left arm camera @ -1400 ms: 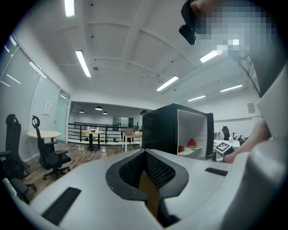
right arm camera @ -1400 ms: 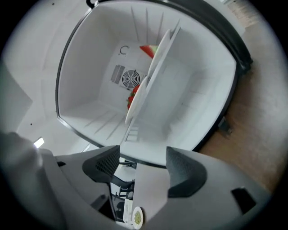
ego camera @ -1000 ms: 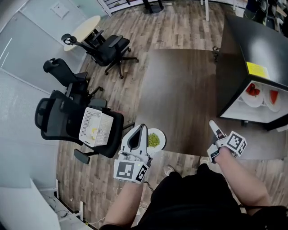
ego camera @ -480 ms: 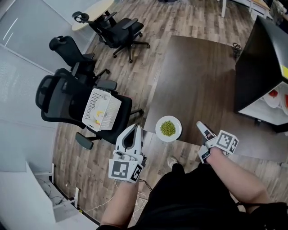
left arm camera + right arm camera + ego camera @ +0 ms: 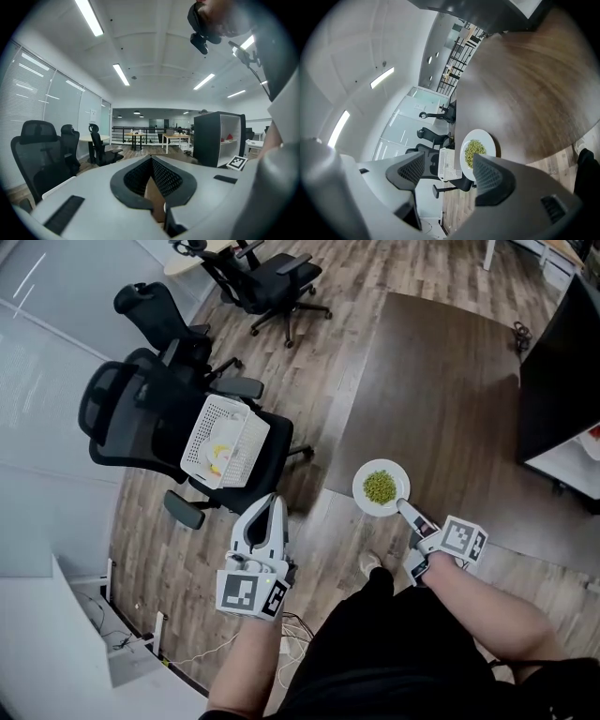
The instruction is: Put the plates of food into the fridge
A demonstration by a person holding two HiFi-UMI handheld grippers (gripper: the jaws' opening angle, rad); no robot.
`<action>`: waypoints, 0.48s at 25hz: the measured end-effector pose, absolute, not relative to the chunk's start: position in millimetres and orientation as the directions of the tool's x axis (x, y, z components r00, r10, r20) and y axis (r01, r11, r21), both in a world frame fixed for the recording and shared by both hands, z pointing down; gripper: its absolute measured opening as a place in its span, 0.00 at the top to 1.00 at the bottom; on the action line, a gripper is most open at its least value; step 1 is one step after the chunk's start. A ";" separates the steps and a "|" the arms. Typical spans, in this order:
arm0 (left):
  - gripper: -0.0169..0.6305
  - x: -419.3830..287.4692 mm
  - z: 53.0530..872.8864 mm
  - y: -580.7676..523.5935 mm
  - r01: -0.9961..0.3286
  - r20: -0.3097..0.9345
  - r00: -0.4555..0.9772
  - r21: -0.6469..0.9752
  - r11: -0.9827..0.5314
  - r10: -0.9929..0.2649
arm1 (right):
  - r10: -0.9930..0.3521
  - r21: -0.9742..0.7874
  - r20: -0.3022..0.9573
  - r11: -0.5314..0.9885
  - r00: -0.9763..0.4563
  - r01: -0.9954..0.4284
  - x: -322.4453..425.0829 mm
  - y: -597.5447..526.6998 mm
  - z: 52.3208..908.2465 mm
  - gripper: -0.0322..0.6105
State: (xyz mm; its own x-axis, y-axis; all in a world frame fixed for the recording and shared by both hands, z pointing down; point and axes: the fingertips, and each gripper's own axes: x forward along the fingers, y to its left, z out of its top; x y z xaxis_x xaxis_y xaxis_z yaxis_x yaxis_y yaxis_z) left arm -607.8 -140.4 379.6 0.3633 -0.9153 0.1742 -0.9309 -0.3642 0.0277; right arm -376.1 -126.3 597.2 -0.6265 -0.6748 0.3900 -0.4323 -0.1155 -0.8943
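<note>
a white plate (image 5: 364, 496) of small green food sits on the near corner of a dark brown worktop (image 5: 441, 390), well apart from the black fridge (image 5: 562, 362) at the right edge. the right hand-held gripper (image 5: 405, 511) is released, jaws spread wide, its tip at the plate's near rim. the left hand-held gripper (image 5: 274, 501) is clenched on nothing, over the wood floor (image 5: 178, 549), near a black office chair (image 5: 122, 418) carrying a white basket (image 5: 251, 451).

White basket (image 5: 249, 441) on black office chair (image 5: 117, 413); dark table (image 5: 441, 399) beside.
</note>
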 end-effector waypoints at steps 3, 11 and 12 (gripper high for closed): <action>0.97 -618.4 389.4 -133.1 -0.930 0.184 0.366 0.037 -0.366 -0.912 | -0.682 -0.913 0.367 -0.136 -0.633 -0.384 -396.7 -114.4 605.1 0.44; 0.97 -636.3 423.2 -130.3 -0.924 0.242 0.381 0.063 -0.377 -0.893 | -0.707 -0.925 0.368 -0.215 -0.604 -0.312 -423.1 -96.0 654.6 0.47; 0.97 -637.7 424.8 -130.7 -0.923 0.248 0.383 0.060 -0.380 -0.890 | -0.716 -0.931 0.358 -0.227 -0.599 -0.285 -425.5 -96.1 660.5 0.47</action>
